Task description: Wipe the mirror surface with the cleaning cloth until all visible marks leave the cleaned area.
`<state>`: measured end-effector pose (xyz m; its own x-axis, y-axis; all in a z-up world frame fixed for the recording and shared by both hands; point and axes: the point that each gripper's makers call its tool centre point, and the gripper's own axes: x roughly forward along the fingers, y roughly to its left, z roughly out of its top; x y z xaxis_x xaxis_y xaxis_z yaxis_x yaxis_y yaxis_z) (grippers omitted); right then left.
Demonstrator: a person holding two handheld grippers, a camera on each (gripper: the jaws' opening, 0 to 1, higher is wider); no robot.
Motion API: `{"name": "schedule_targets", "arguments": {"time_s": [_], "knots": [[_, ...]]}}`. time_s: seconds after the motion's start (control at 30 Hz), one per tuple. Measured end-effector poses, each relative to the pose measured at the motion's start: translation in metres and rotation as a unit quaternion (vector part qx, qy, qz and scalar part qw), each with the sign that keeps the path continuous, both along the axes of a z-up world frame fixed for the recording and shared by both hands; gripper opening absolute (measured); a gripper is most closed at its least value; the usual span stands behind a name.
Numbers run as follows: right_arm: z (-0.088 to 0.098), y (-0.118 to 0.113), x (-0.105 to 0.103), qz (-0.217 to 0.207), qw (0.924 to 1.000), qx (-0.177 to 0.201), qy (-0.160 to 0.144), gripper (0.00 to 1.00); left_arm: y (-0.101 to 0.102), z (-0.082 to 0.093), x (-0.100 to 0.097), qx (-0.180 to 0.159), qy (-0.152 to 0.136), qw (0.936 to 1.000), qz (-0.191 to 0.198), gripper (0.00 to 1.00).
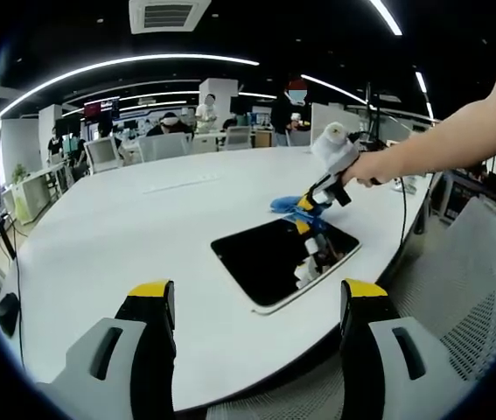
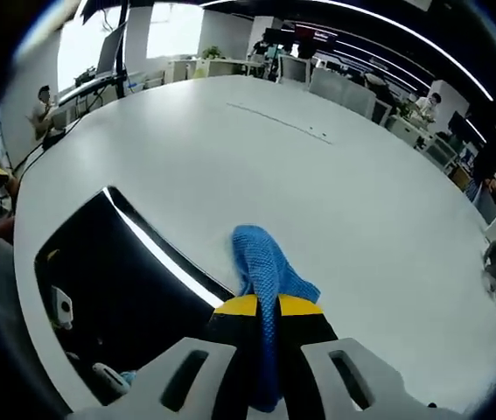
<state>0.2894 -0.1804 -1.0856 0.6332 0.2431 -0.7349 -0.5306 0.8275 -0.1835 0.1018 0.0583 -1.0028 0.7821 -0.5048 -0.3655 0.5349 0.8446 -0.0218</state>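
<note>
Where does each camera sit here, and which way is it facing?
Left gripper view: rides the open left gripper, held back, facing the mirror across the white table; the person's arm holds the right gripper.
Right gripper view: rides the right gripper, shut on the blue cloth, beside the mirror.
Shared: mirror, cloth, table.

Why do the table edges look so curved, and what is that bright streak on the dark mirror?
In both views the fisheye lens bends straight lines, so the white oval table bows. In the right gripper view the streak on the dark rectangular mirror looks like a reflected ceiling light strip; the blue knitted cleaning cloth is sharp. In the left gripper view the mirror mostly reflects the dark ceiling, without glare.
</note>
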Motion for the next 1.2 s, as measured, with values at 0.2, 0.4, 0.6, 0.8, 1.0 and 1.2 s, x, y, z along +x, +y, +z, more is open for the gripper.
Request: {"name": "schedule_targets", "arguments": {"time_s": [0.2, 0.4, 0.6, 0.8, 1.0, 1.2], "knots": [[0.006, -0.007, -0.009, -0.013, 0.9998, 0.013, 0.001, 0.00, 0.000, 0.000, 0.000, 0.000, 0.001, 1.0000, -0.001, 0.75], [0.018, -0.008, -0.019, -0.011, 0.9996, 0.023, -0.009, 0.00, 0.000, 0.000, -0.001, -0.001, -0.001, 1.0000, -0.002, 0.75], [0.032, -0.007, -0.025, -0.006, 0.9992, 0.030, -0.027, 0.00, 0.000, 0.001, -0.001, -0.003, -0.003, 1.0000, -0.001, 0.75], [0.043, -0.007, -0.032, 0.000, 0.9984, 0.033, -0.045, 0.00, -0.001, 0.001, -0.001, -0.005, -0.004, 1.0000, -0.001, 0.75], [0.050, -0.017, -0.037, -0.009, 0.9978, 0.038, -0.053, 0.00, 0.000, 0.001, -0.002, -0.004, -0.003, 1.0000, -0.001, 0.75], [0.052, -0.029, -0.043, -0.024, 0.9976, 0.038, -0.053, 0.00, 0.000, 0.001, -0.002, -0.005, -0.004, 1.0000, 0.000, 0.75]]}}
